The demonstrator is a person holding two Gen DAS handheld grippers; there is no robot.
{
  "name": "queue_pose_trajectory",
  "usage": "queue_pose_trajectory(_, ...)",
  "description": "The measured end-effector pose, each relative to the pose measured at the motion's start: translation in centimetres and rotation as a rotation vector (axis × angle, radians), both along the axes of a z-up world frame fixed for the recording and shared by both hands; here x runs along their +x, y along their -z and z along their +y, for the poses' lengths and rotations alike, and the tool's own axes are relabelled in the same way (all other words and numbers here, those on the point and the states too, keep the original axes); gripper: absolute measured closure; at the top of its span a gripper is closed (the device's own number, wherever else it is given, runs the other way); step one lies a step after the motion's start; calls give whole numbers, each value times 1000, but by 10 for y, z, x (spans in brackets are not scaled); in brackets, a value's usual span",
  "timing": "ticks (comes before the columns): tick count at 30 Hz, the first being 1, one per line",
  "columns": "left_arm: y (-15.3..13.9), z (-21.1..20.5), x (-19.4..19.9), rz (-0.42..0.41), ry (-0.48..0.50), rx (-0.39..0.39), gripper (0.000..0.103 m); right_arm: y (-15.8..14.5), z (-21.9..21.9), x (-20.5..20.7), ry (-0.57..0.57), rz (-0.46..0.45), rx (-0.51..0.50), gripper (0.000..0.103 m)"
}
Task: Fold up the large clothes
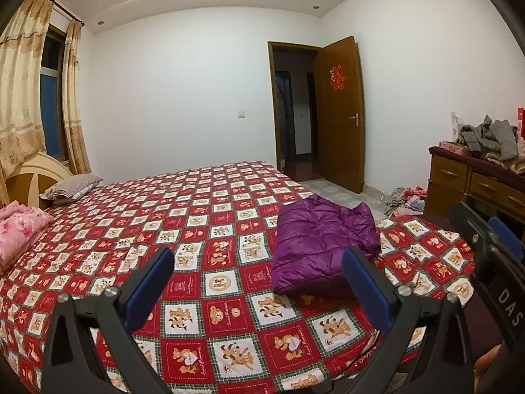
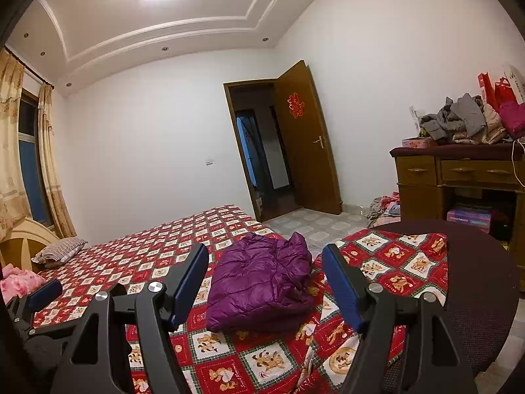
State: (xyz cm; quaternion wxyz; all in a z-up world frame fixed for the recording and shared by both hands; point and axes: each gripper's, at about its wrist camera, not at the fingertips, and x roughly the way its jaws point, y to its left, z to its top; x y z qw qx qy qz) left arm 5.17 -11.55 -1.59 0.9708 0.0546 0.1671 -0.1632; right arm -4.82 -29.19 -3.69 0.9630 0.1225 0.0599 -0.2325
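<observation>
A folded purple jacket [image 1: 323,248] is laid on the bed [image 1: 203,223]. Both the left hand-held gripper [image 1: 259,282] and right hand-held gripper [image 2: 265,282] are held wide open, nothing gripped.

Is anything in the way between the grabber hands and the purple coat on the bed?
Nothing visible. The purple coat lies folded on the bedsheet, and only bare sheet lies between it and the open right gripper and open left gripper.

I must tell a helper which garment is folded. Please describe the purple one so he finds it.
Start at the bed with the red bear-patterned sheet. Near its foot corner, toward the door, lies the purple quilted jacket, folded into a bundle. It is the only purple item on the sheet.
</observation>
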Motion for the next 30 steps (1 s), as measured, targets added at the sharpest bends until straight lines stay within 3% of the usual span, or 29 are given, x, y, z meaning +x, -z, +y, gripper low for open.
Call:
queue_pose_trajectory(11,3,3,6,38,12,-27,0,0,4,0,-2,18,2,31)
queue_pose_trajectory(30,4,0,5,26,-15,19,0,3,4,4,10,49,-3,31)
